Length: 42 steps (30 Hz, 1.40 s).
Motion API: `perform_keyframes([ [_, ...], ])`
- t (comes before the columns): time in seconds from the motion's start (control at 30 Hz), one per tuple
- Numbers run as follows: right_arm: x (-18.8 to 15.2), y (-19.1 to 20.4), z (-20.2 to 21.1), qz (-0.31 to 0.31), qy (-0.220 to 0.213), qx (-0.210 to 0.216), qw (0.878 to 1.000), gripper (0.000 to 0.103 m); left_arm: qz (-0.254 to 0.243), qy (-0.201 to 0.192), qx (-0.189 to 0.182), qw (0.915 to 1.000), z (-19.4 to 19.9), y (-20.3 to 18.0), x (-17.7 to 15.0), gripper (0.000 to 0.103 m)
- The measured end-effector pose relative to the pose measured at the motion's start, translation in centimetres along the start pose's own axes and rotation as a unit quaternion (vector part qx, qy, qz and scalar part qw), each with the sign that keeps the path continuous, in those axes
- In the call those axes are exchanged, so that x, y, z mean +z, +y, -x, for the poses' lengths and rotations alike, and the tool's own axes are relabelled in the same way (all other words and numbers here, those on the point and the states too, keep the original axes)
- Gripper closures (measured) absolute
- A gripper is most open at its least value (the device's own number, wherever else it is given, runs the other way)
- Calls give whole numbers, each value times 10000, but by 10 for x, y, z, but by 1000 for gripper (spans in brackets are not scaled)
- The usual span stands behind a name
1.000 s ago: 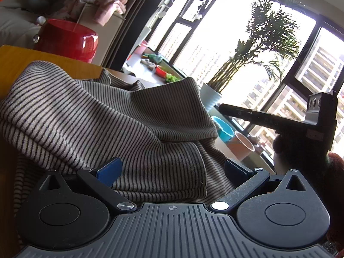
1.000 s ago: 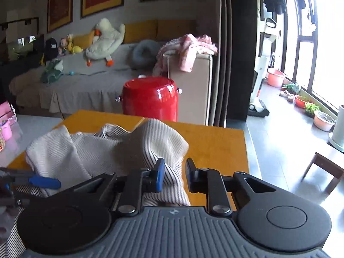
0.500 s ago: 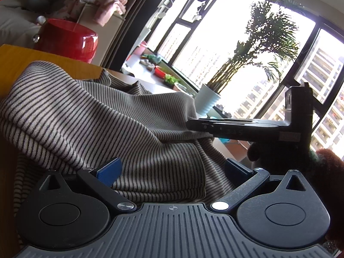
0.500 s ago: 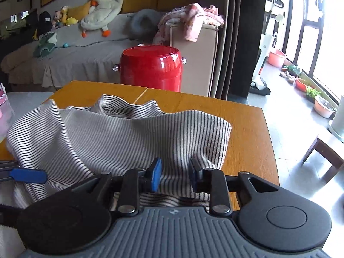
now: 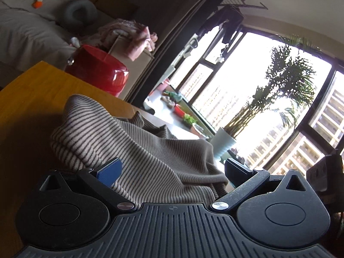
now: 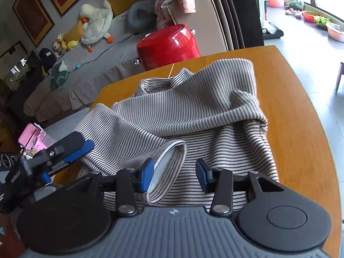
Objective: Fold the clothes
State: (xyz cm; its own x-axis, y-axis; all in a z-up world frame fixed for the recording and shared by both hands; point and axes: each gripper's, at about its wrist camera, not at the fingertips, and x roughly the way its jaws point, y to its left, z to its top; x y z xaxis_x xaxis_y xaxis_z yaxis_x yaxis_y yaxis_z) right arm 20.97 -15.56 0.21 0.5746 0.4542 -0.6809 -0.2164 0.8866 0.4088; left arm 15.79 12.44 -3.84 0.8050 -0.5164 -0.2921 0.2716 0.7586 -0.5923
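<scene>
A grey-and-white striped top [image 6: 193, 111] lies bunched on the wooden table [image 6: 301, 129], one sleeve folded across its body. The sleeve's cuff [image 6: 169, 157] rests between the blue pads of my right gripper [image 6: 175, 174]. Its jaws are opening and no longer press the cloth. My left gripper [image 5: 172, 169] is wide open, low over the near edge of the striped top [image 5: 139, 150], gripping nothing. From the right wrist view, the left gripper [image 6: 81, 147] sits at the top's left edge.
A red round container [image 6: 169, 45] stands just beyond the table's far edge, with a sofa and a plush duck [image 6: 96, 19] behind it. Pink items [image 6: 32, 135] lie below the table's left side. The table's rounded right edge drops to open floor.
My right gripper, shut on a raised fold a second ago, has lowered, rolled and opened. The fold now lies flat across the top. My left gripper stayed open and tilted.
</scene>
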Motion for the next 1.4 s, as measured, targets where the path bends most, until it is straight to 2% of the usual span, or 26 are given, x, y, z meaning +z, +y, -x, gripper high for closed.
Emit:
perform_keyframes([
  [0.17, -5, 29, -21, 65, -74, 245, 9997, 55, 200, -169, 88, 9996, 7, 8, 6, 0],
  [0.37, -12, 67, -47, 1081, -134, -56, 9940, 55, 434, -356, 86, 9984, 17, 14, 13, 0],
  [0.43, -13, 72, -51, 1216, -126, -113, 9924, 55, 540, -398, 37, 9977, 20, 16, 14, 0],
  [0.5, -14, 75, -53, 1408, -171, -211, 9897, 63, 642, -437, -42, 9970, 23, 18, 16, 0],
  [0.57, -13, 74, -52, 1474, -187, -311, 9884, 91, 726, -509, -144, 9960, 26, 19, 17, 0],
  [0.73, -4, 71, -37, 1493, -361, -332, 9876, 98, 806, -660, -216, 9943, 31, 20, 19, 0],
  [0.9, 24, 91, -9, 1967, -907, -364, 9756, 99, 903, -797, -218, 9925, 33, 22, 20, 0],
  [1.03, 55, 101, 9, 2272, -1334, -604, 9628, 99, 886, -889, -169, 9920, 36, 22, 21, 0],
  [1.27, 96, 91, 30, 2168, -1644, -928, 9578, 99, 897, -968, 72, 9912, 37, 24, 22, 0],
  [1.4, 107, 84, 36, 2140, -1774, -1058, 9547, 99, 938, -1023, 194, 9901, 39, 27, 23, 0],
])
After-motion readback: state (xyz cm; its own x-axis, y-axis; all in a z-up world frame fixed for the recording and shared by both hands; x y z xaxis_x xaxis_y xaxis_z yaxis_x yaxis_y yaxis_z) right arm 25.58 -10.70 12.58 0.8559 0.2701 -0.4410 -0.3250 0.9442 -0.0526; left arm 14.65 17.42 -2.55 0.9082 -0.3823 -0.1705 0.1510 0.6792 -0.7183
